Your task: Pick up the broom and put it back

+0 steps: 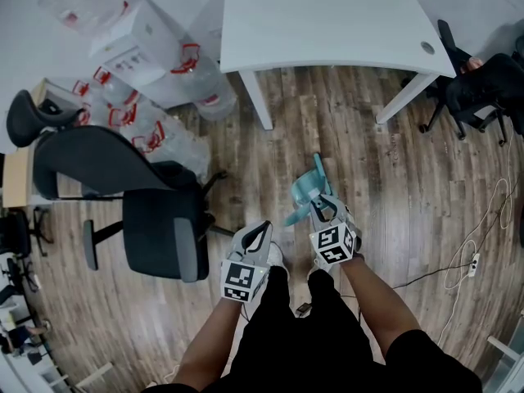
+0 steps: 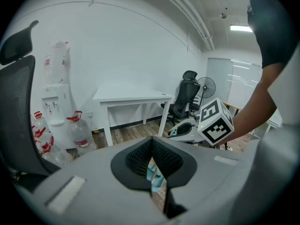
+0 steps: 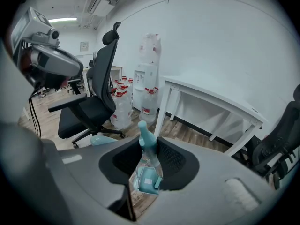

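A teal broom handle point(image 3: 145, 136) stands upright between the pads of my right gripper point(image 3: 149, 150), which is shut on it. Below the jaws the teal dustpan point(image 3: 146, 179) rests on the wooden floor. In the head view the right gripper point(image 1: 327, 209) sits over the broom-and-dustpan set point(image 1: 306, 190), whose handle point(image 1: 318, 169) points away from me. A further teal part point(image 1: 296, 214) sticks out to the left. My left gripper point(image 1: 259, 236) hangs just left of the set, shut and empty. In its own view, the left gripper point(image 2: 151, 154) shows only a slit.
A white table point(image 1: 327, 23) stands ahead, with a black office chair point(image 1: 155, 211) to the left. Water bottles point(image 1: 139, 113) and a dispenser point(image 1: 147, 35) crowd the far left. Another chair point(image 1: 483, 88) is at right. A cable with a power strip point(image 1: 473, 262) lies on the floor.
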